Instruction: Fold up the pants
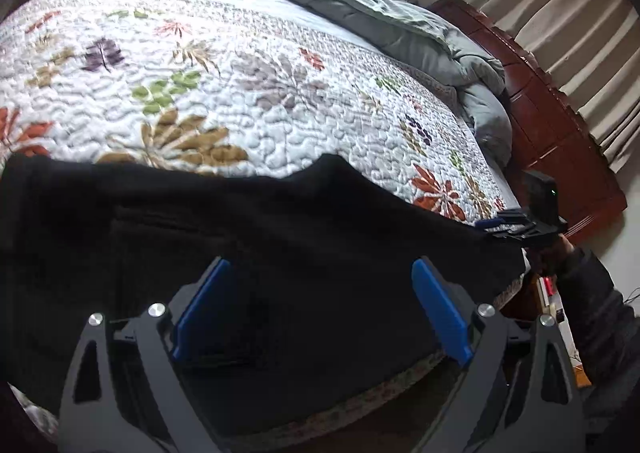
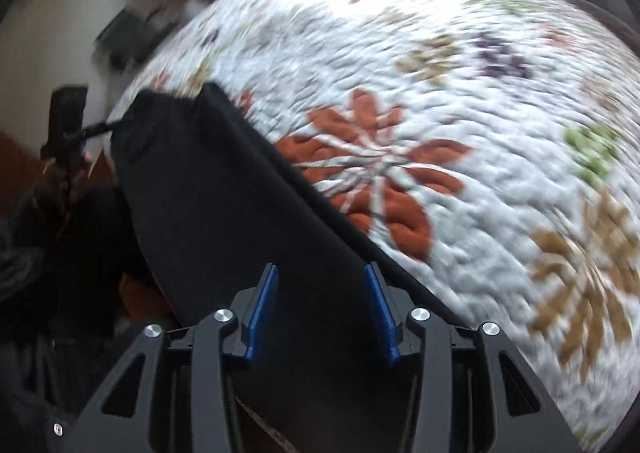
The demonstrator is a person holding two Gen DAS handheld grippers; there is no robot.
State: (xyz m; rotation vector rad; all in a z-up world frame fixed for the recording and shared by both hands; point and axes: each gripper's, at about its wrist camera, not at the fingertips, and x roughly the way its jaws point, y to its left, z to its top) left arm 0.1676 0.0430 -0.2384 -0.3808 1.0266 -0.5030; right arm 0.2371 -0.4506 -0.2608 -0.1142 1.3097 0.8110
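Where it all sits: on a bed, seen from two wrist cams; right cam pic is motion-blurred.
Bed cover: white quilt w/ leaf prints in rust, tan, green, purple; fills most of both views.
Duvet: grey-green duvet bunched along the quilt's far edge, next to a red-brown wooden headboard.
Curtains: pale pleated curtains behind the headboard.
Pants: black pants lie flat across the near edge of the quilt, a long dark band. In the right cam they run from the near jaws away to the upper left, far end near the other tool.
Left gripper: left gripper hangs over the pants, angled down, jaws spread wide apart. Blue pads clear of the cloth; nothing pinched.
Right gripper: right gripper over the other end of the pants, jaws partway apart. Black cloth shows in the gap but pads don't press it. In the left cam it sits at the pants' right end, by the bed edge.
Person: dark sleeve and a hand behind the right tool in the left cam, partly hidden.
Left tool, far view: small and dark at the pants' far end in the right cam; jaw state not readable there.
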